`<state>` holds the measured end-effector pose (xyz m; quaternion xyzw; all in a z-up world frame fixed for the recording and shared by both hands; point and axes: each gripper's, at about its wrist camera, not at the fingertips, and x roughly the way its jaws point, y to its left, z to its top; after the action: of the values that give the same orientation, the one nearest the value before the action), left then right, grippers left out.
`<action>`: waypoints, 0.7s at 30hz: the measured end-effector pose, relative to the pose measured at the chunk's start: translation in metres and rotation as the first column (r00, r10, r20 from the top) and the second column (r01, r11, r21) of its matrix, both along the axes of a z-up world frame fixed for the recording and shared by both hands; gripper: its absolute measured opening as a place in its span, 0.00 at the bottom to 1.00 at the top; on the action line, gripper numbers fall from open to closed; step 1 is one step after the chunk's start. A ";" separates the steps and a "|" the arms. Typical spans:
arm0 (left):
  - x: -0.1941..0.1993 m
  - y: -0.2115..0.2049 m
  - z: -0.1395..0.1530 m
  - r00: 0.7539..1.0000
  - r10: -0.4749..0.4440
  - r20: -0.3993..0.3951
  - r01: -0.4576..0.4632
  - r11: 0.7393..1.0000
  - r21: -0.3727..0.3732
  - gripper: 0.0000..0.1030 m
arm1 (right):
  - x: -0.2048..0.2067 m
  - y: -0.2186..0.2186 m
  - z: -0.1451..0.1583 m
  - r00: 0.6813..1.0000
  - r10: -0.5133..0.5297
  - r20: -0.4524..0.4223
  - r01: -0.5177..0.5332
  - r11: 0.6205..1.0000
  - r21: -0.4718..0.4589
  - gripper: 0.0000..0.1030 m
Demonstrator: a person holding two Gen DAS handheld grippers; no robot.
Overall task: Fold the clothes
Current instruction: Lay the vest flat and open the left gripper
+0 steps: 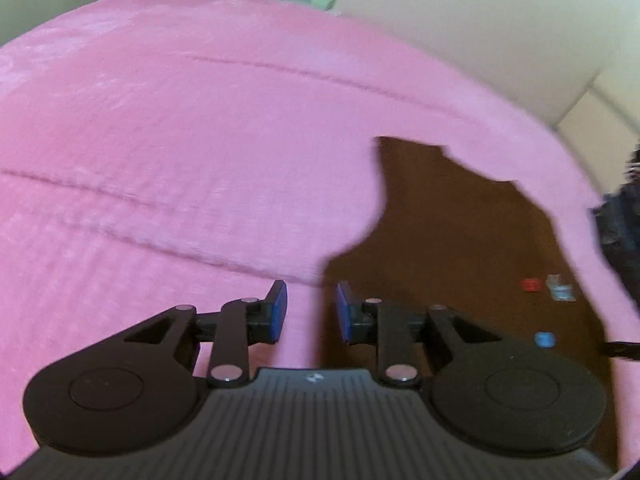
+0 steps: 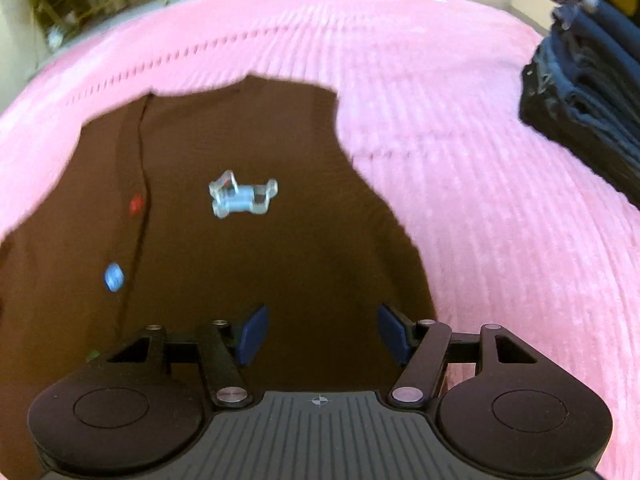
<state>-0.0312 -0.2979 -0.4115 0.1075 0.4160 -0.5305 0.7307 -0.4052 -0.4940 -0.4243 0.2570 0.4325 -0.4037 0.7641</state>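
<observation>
A dark brown garment (image 2: 248, 240) lies flat on a pink ribbed bedspread (image 2: 460, 120). It carries a pale blue print (image 2: 242, 198), a red dot (image 2: 136, 203) and a blue dot (image 2: 114, 277). My right gripper (image 2: 322, 334) is open and empty, just above the garment near its right edge. In the left wrist view the garment (image 1: 460, 240) lies to the right. My left gripper (image 1: 312, 312) is open and empty, over the garment's left edge where it meets the bedspread (image 1: 180, 140).
A stack of folded dark blue and black clothes (image 2: 592, 88) sits on the bed at the far right; its edge shows in the left wrist view (image 1: 620, 232). A cream wall (image 1: 480, 32) and cluttered shelves (image 2: 80, 0) lie beyond the bed.
</observation>
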 end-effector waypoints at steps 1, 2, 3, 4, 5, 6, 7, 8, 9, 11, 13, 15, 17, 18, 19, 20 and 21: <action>-0.009 0.003 -0.004 1.000 -0.018 0.000 0.018 1.000 0.001 0.21 | -0.009 0.003 -0.008 1.000 0.013 0.000 -0.013 1.000 -0.007 0.62; -0.014 0.008 -0.012 1.000 -0.019 0.011 0.019 0.999 0.029 0.21 | -0.019 0.007 -0.016 1.000 0.024 0.003 -0.024 1.000 -0.019 0.62; -0.019 0.013 -0.021 1.000 -0.015 0.025 0.014 0.998 0.064 0.20 | -0.027 0.009 -0.013 1.000 0.019 0.012 -0.019 1.000 -0.008 0.62; -0.023 0.018 -0.030 0.999 -0.012 0.038 0.008 0.995 0.098 0.13 | -0.035 0.011 -0.009 1.000 0.011 0.023 -0.011 1.000 0.008 0.62; -0.024 0.025 -0.030 0.999 0.013 0.037 -0.017 0.994 0.107 0.11 | -0.043 0.013 -0.004 0.999 0.002 0.033 -0.002 1.000 0.024 0.62; -0.023 0.031 -0.027 0.999 0.044 0.031 -0.048 0.993 0.110 0.12 | -0.049 0.016 0.003 0.999 -0.006 0.031 0.005 1.000 0.026 0.62; -0.028 0.037 -0.022 0.998 0.053 0.026 -0.055 0.993 0.103 0.15 | -0.055 0.022 0.011 0.999 -0.010 0.047 0.009 1.000 0.026 0.62; -0.035 0.044 -0.016 0.998 0.054 0.022 -0.056 0.994 0.094 0.16 | -0.062 0.027 0.019 0.998 -0.013 0.068 0.012 1.000 0.026 0.62; -0.041 0.050 -0.010 0.998 0.056 0.017 -0.057 0.995 0.085 0.16 | -0.065 0.034 0.024 0.997 -0.010 0.082 0.008 1.000 0.024 0.62; -0.054 0.063 0.001 0.998 0.059 0.008 -0.059 0.996 0.067 0.16 | -0.067 0.049 0.028 0.995 0.010 0.095 -0.012 1.000 0.021 0.62; -0.067 0.076 0.012 0.998 0.062 -0.001 -0.062 0.997 0.048 0.16 | -0.063 0.069 0.020 0.998 0.046 0.048 -0.048 0.999 0.023 0.62; -0.085 0.078 0.002 0.999 0.050 -0.014 -0.048 0.995 0.085 0.16 | -0.064 0.089 0.003 0.997 0.065 -0.033 -0.064 0.997 0.035 0.62; -0.097 0.085 -0.014 0.997 0.074 -0.025 -0.070 0.985 0.161 0.16 | -0.073 0.111 -0.006 0.993 0.081 -0.087 -0.080 0.997 0.016 0.62; -0.102 0.091 -0.022 0.995 0.101 -0.025 -0.094 0.974 0.206 0.15 | -0.077 0.119 -0.005 0.991 0.092 -0.095 -0.091 0.996 0.017 0.62; -0.108 0.100 -0.022 0.993 0.118 -0.017 -0.113 0.973 0.203 0.15 | -0.081 0.127 -0.003 0.989 0.103 -0.104 -0.100 0.995 0.026 0.62; -0.112 0.106 -0.020 0.992 0.124 -0.012 -0.119 0.971 0.208 0.15 | -0.087 0.133 -0.001 0.989 0.094 -0.115 -0.089 0.995 0.043 0.62; -0.116 0.110 -0.017 0.991 0.130 -0.015 -0.123 0.966 0.227 0.15 | -0.092 0.135 0.001 0.989 0.078 -0.128 -0.068 0.995 0.076 0.62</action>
<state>-0.1468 -0.1878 -0.4290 0.1552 0.4905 -0.4335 0.7399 -0.4969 -0.3592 -0.4229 0.2410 0.5048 -0.3758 0.7388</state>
